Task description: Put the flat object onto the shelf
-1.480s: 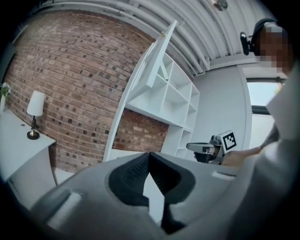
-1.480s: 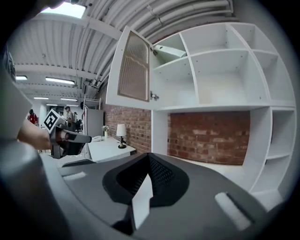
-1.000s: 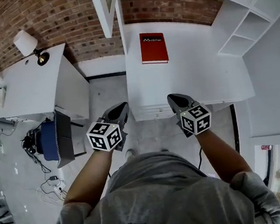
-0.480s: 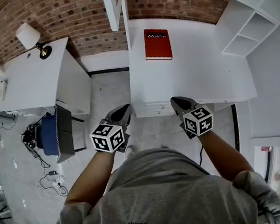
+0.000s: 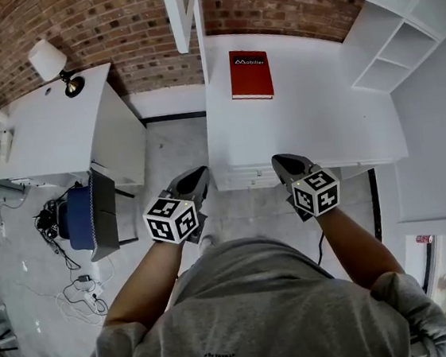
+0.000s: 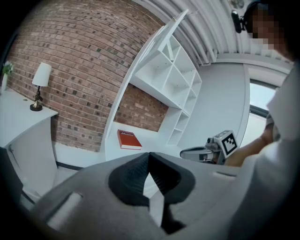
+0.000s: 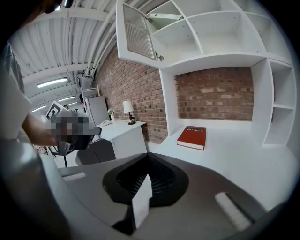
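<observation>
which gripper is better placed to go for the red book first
Right, probably. The right gripper sits almost in line with the red book and on the side of the open shelves; the left gripper is out past the left corner of the desk. Both have shut jaws, holding nothing.

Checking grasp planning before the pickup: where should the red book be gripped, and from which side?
Probably its near edge, coming from the person's side: the book lies flat on the desk, far end near the brick wall, open desk in front. It sits flush with the surface, so tipping that edge up first may help.
</observation>
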A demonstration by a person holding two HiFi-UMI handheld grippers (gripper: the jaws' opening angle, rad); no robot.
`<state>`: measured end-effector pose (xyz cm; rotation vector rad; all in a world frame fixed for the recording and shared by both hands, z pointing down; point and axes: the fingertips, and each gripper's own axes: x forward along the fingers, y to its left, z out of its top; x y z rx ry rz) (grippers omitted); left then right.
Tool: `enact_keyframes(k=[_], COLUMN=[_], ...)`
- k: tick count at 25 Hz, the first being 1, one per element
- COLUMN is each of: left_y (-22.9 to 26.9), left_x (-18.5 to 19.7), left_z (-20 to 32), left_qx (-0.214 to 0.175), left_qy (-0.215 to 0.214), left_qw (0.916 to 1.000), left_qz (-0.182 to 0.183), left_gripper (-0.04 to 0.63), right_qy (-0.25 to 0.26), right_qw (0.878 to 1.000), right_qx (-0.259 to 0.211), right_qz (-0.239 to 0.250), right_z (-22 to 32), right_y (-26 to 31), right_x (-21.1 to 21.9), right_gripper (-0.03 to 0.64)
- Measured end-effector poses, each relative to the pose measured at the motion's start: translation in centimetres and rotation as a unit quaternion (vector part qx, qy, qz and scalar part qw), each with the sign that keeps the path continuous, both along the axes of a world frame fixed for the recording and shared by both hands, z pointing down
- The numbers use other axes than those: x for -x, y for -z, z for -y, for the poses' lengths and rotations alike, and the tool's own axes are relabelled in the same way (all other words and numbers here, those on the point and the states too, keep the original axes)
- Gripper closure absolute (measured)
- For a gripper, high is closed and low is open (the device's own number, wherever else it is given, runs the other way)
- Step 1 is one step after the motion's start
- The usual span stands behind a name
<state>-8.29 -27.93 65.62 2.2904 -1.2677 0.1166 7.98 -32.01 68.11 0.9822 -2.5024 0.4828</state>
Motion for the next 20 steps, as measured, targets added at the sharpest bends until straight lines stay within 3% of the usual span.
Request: enact_keyframes(k=[20], left_y=[0.31], left_x=[0.23], left_z=[0.09], left_qx=[-0.002], left_qy=[0.005], left_qw=[1.0000], left_qz=[-0.004], left_gripper=[0.597], right_qy=[0.007], right_qw=[1.000], right_qx=[-0.001], right_qz=[-0.005], right_z=[0.33], right_y=[0.06], right_x=[-0.10], right_gripper=[0.609])
